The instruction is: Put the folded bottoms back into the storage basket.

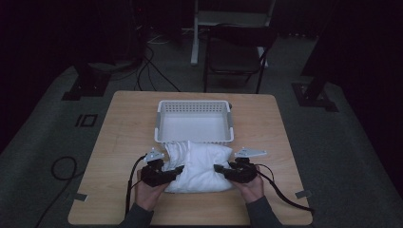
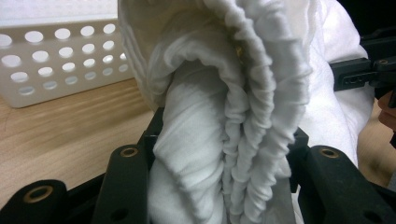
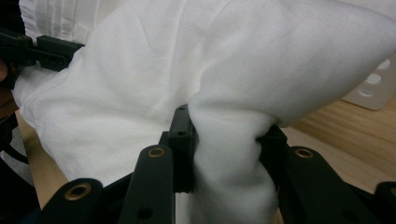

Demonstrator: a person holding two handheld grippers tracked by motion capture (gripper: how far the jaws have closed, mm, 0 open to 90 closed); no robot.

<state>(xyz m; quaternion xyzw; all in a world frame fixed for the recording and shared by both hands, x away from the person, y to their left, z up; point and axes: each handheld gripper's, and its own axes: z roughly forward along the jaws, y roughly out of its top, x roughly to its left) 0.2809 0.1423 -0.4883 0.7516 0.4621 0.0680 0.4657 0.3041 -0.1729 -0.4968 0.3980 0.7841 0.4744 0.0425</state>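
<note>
A folded white cloth (image 1: 199, 166) lies on the wooden table, just in front of a white perforated basket (image 1: 194, 122). My left gripper (image 1: 177, 172) is shut on the cloth's left edge, where a gathered hem bunches between the jaws (image 2: 224, 154). On the opposite side, my right gripper (image 1: 219, 169) is shut on the right edge, a thick wad of cloth (image 3: 229, 154) squeezed between its jaws. In the left gripper view the right gripper's finger (image 2: 355, 72) shows behind the cloth. The left gripper's finger (image 3: 51, 49) shows far off in the right gripper view.
The basket (image 2: 56, 60) stands empty near the table's far edge, its front wall touching the cloth. A dark chair (image 1: 235, 52) stands on the floor beyond the table (image 1: 119, 142). Cables trail from both grippers over the front edge.
</note>
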